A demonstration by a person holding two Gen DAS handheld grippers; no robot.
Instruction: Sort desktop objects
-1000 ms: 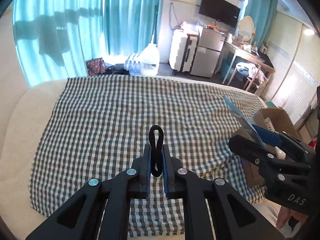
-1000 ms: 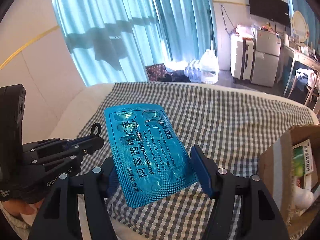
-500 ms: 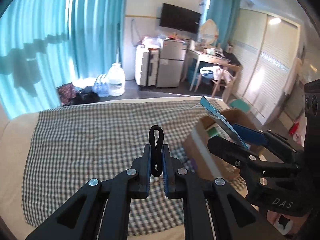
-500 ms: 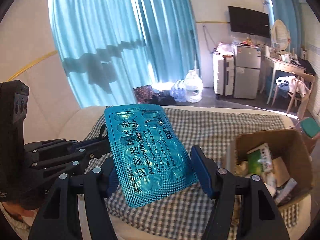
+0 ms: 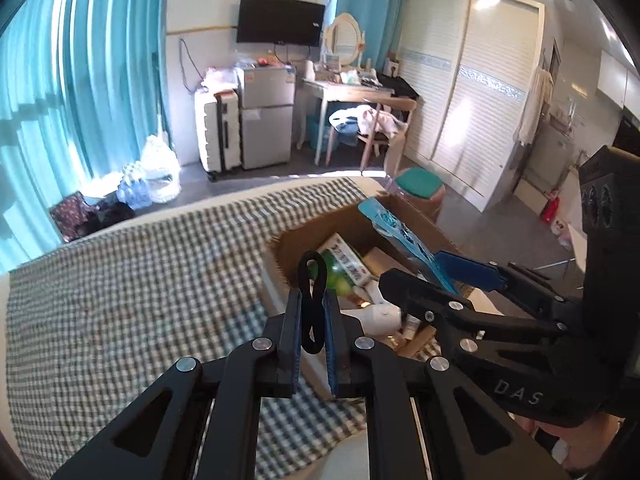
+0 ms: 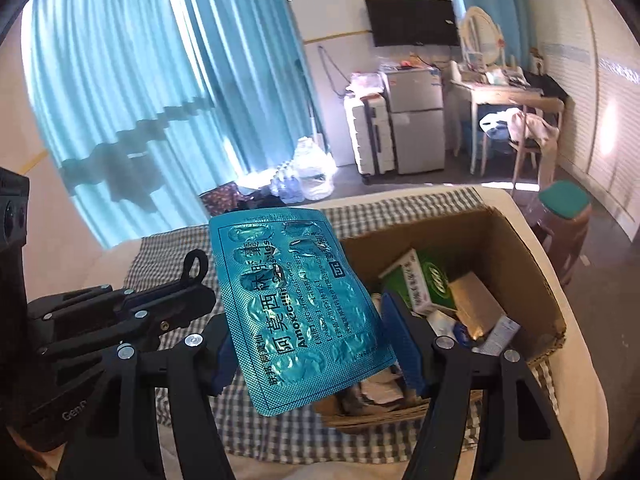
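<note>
Two grippers are up in front of me, side by side above the checked cloth [image 5: 120,300]. My left gripper [image 5: 312,332] points forward over the near edge of the cardboard box [image 5: 424,220], its blue-padded jaws nearly together and pinching a black hair tie [image 5: 311,304]. The tie is a thin loop squeezed into a figure-eight, standing upright, with its upper loop poking out above the fingertips.

My right gripper [image 6: 316,344] is held just to the right of the left one, jaws set at a middling width and clamped on the two long edges of a blister pack [image 6: 296,300]. The pack is a teal foil sheet, tilted with its far end higher, printed with Chinese characters and "Amoxicillin"; several pockets look pressed flat. From the left wrist view it shows edge-on, hanging over the box.

The box sits at the cloth's right edge, open-topped, holding a green-and-white carton [image 6: 420,280], a tan packet and other small items I cannot tell apart.
</note>
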